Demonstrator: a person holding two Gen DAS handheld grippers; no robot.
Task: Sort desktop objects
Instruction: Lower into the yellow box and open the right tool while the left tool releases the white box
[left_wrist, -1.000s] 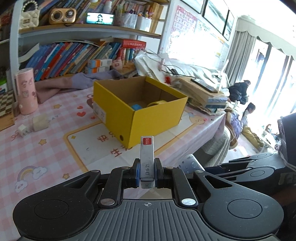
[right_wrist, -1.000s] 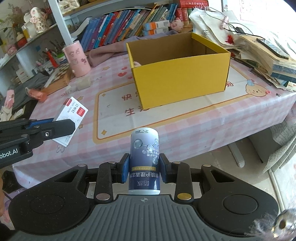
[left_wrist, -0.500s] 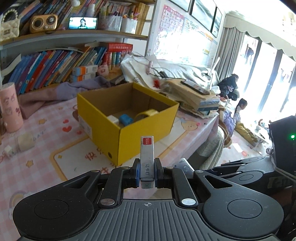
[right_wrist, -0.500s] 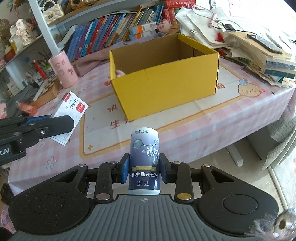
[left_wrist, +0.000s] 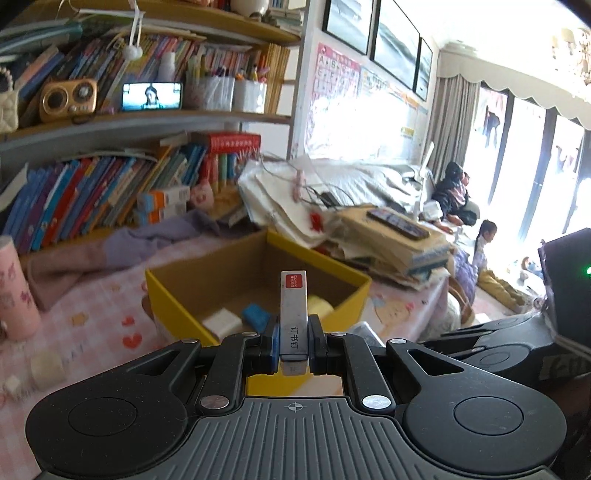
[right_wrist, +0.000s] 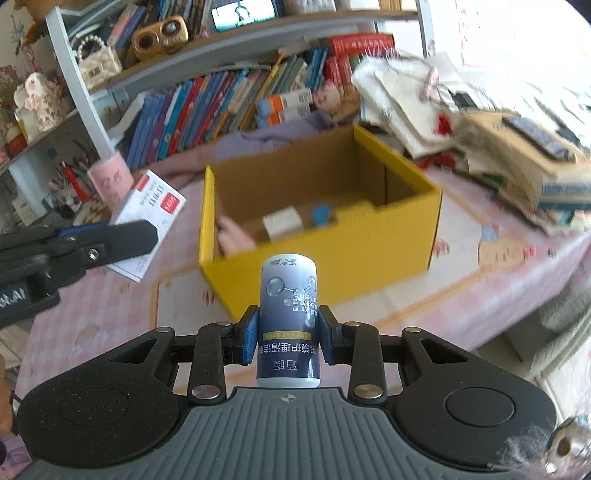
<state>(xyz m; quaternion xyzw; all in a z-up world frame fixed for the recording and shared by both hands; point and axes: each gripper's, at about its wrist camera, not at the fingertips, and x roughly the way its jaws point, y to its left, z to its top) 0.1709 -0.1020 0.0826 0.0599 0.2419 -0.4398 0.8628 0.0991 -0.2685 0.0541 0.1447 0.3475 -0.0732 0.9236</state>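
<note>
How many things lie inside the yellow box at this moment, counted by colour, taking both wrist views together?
White block: 1
Blue piece: 1
Yellow piece: 1
Pink thing: 1
Total in the yellow box: 4

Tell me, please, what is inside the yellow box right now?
Inside the yellow box: a white block, a blue piece and a pale yellow item. The near wall hides the remaining floor.
</note>
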